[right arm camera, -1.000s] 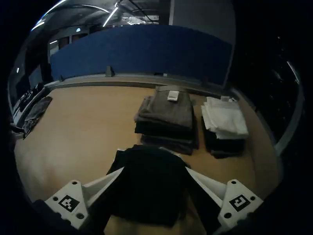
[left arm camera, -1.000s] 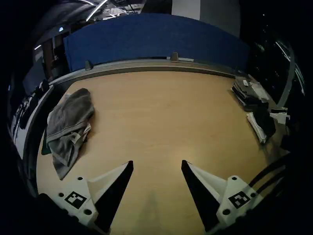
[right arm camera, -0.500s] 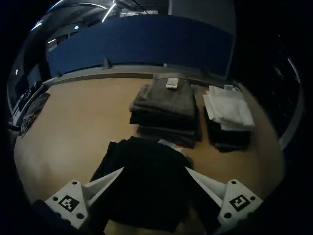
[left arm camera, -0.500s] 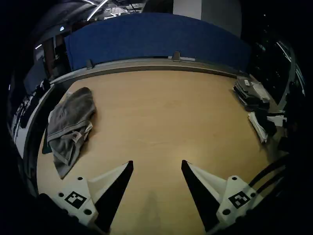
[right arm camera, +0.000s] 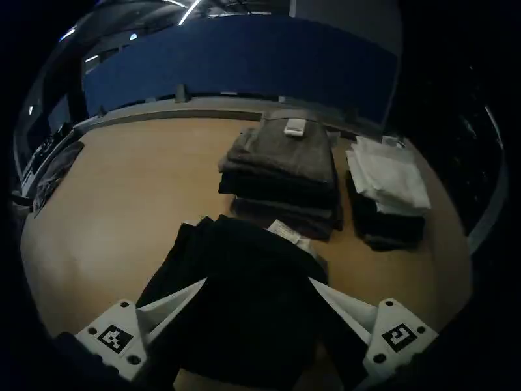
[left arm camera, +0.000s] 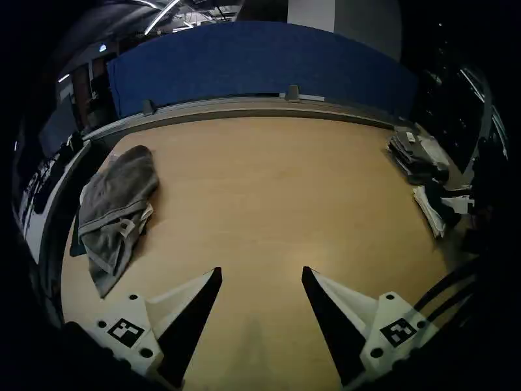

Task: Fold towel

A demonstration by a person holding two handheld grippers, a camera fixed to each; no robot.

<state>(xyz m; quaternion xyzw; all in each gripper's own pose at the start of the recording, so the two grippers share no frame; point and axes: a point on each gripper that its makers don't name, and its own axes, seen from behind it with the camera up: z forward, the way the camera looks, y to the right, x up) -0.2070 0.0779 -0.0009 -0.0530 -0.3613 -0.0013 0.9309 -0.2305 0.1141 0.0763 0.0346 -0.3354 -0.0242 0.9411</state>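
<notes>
A folded black towel (right arm camera: pixel 247 293) lies over and between the fingers of my right gripper (right arm camera: pixel 257 287), hiding the fingertips. Its far edge, with a white tag, rests on the wooden table (right arm camera: pixel 130 195) just in front of a stack of folded grey and dark towels (right arm camera: pixel 286 169). The right fingers stand wide apart. My left gripper (left arm camera: pixel 260 270) hovers open over the bare table (left arm camera: pixel 273 189) with nothing between its fingers. A crumpled grey towel (left arm camera: pixel 117 208) lies at the table's left edge, well left of the left gripper.
A second stack, white towels on dark ones (right arm camera: pixel 387 195), stands right of the grey stack. The same stacks (left arm camera: pixel 423 169) appear far right in the left gripper view. A blue partition (left arm camera: pixel 260 65) runs along the table's back edge.
In the right gripper view the black towel has spread farther forward and wider on the table, toward the grey stack, and the camera has tipped slightly downward. The left gripper has hardly moved.
</notes>
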